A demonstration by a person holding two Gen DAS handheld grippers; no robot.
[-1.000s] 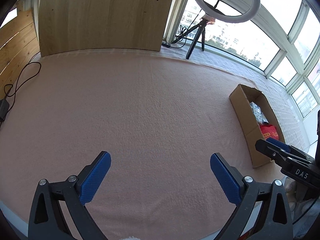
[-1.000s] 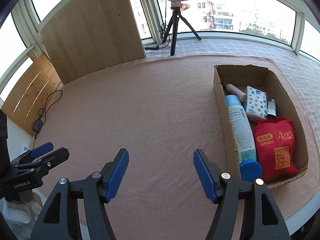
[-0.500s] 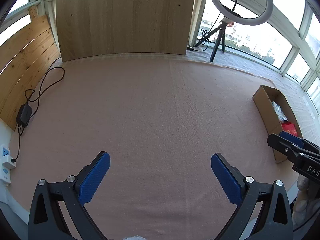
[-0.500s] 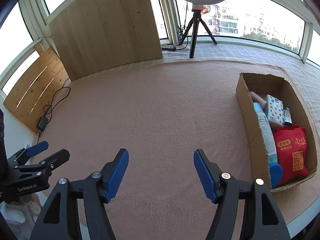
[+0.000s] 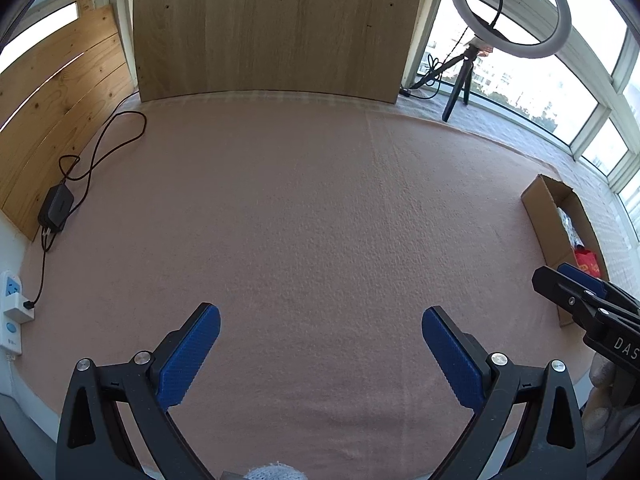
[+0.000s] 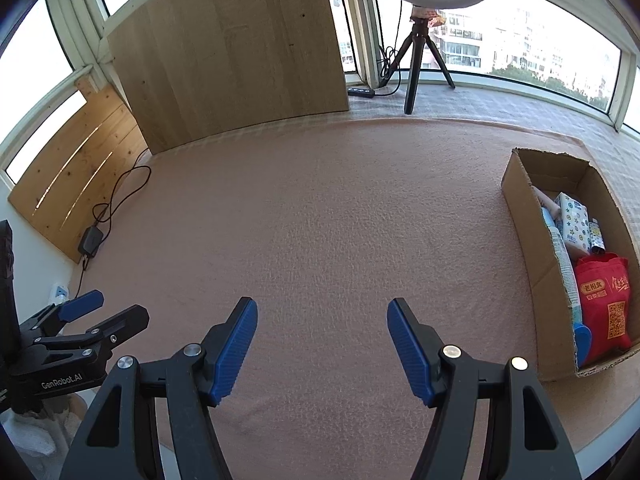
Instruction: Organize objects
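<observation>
Cardboard box (image 6: 520, 216) on table (image 6: 320, 208) at right, long axis running near-to-far, open top up; left claw (image 5: 320, 344) and right claw (image 6: 322, 344) both spread, empty.

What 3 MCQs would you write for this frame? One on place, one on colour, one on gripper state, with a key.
1. Where is the cardboard box?
A. at the right edge of the pink mat
B. against the wooden board
C. between the right gripper's fingers

2. What colour is the pouch in the box?
A. green
B. red
C. black

3. How are the left gripper and right gripper?
A. both shut
B. one holds the pouch
C. both open, empty

Key: 1 A, the box sits at the mat's right side. 2 B, the pouch is red with a QR code. 3 C, the blue pads stand wide apart over bare mat.
</observation>
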